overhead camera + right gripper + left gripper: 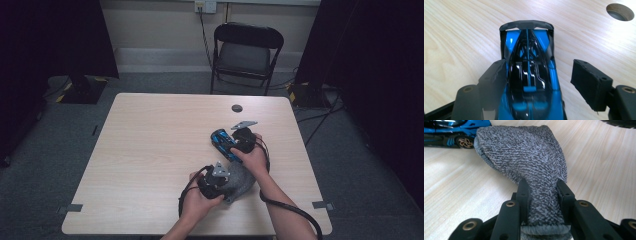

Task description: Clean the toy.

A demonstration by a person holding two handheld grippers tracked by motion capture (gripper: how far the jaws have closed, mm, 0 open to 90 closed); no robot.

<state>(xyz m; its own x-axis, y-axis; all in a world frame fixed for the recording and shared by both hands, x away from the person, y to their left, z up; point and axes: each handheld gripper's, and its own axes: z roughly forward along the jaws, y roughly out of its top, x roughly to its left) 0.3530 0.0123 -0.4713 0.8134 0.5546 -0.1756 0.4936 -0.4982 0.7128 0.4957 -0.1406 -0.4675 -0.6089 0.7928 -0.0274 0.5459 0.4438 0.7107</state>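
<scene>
Two grippers are at work on one pale wooden table (150, 150), which serves as the landmark for everything below. Beyond the table's far edge stands a black folding chair (246, 52), and dark curtains hang at both sides of the room. On the table's right half, towards the near edge, lies a grey terry cloth (240, 181), bunched into a mound; in the left gripper view the cloth (524, 155) rises as a rounded hump from between the jaws. The left gripper (212, 182) sits at the cloth's left side, near the table's front edge, and is clenched on a fold of the cloth: both black jaws press into the pile, which narrows where they pinch it. The right gripper (240, 140) is just beyond the cloth, nearer the table's middle, with the person's right hand (252, 157) behind it. Its jaws straddle a blue and black toy car (222, 141) resting on the table surface; in the right gripper view the car (529, 75) lies lengthwise between the jaws, the left jaw at or very near its flank and the right jaw standing clearly apart, so the car is released. Smallest item: a round cable hole (236, 108) in the table's far right part.
</scene>
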